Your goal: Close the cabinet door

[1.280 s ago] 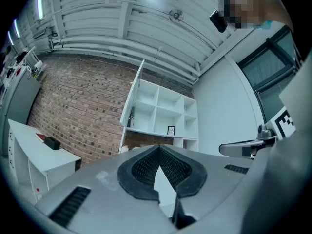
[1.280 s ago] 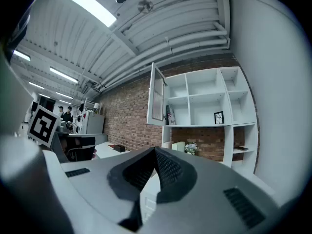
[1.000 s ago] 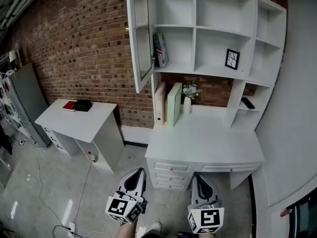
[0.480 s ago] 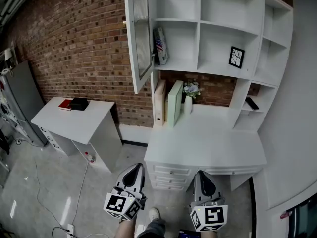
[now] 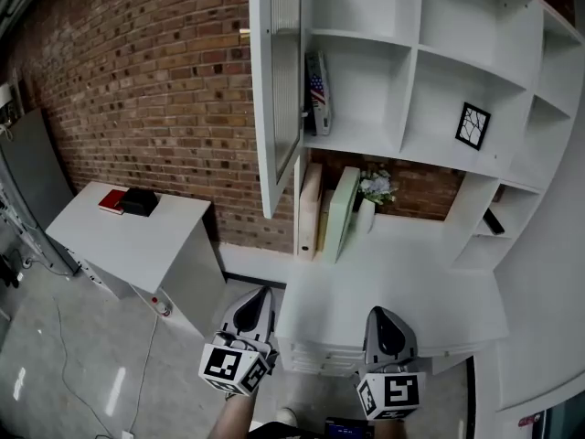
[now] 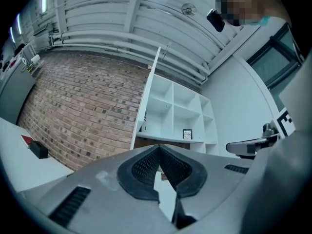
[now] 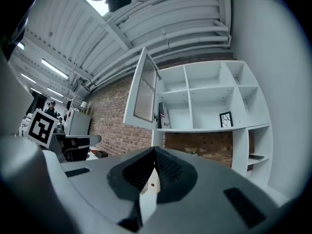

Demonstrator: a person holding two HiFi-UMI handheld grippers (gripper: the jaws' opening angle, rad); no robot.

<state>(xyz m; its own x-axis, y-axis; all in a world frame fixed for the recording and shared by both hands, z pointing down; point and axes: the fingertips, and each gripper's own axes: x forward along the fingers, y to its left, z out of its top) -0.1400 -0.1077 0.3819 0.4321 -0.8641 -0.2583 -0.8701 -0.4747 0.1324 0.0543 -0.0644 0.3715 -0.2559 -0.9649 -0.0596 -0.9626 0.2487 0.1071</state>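
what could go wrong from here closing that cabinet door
1. The cabinet door stands wide open and high up, while the left gripper and right gripper are both shut and low. A push with closed tips on its ribbed panel could slip off.
2. The flag-printed item leans near the front of the compartment behind the door. If it sticks out past the edge, the door may pinch it or stop short.
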